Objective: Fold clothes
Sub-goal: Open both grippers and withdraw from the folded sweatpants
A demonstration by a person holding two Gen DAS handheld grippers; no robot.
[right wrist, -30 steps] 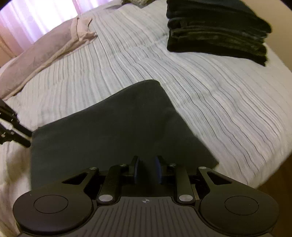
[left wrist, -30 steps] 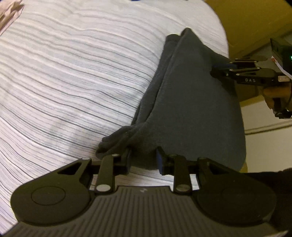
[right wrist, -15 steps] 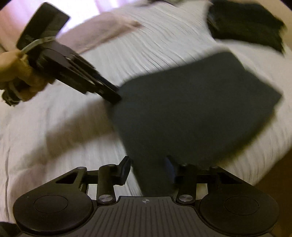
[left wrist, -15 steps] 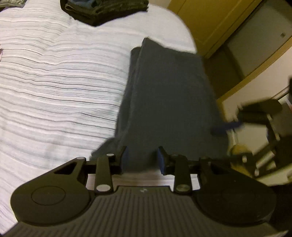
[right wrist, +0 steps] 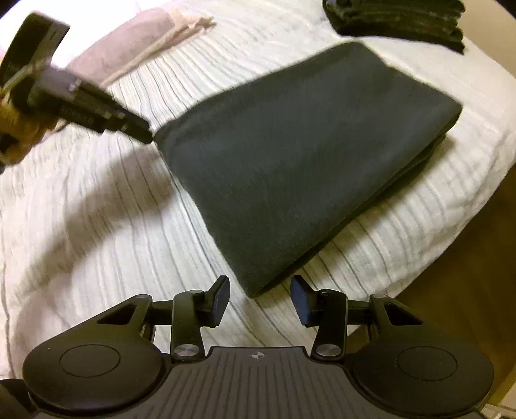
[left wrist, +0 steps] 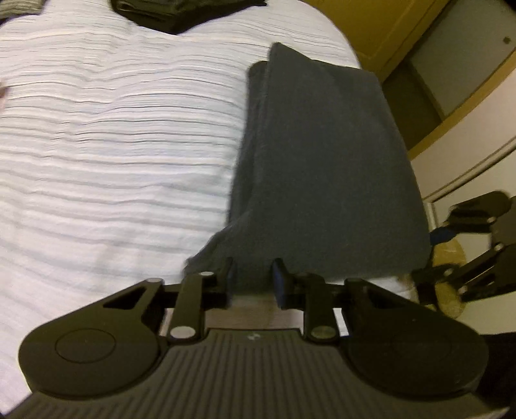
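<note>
— Where's the cloth (right wrist: 300, 161)?
— Folded on the bed (right wrist: 96, 225).
— The 2 grippers?
— Left gripper (left wrist: 252, 279) level, clamped on 1 corner; right gripper (right wrist: 259, 301) spread wide, angled down at another.

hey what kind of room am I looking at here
Most likely a bedroom. A folded dark garment lies on a bed with a white ribbed cover, a stack of folded dark clothes sits farther back, and wooden doors stand beside the bed.
</note>
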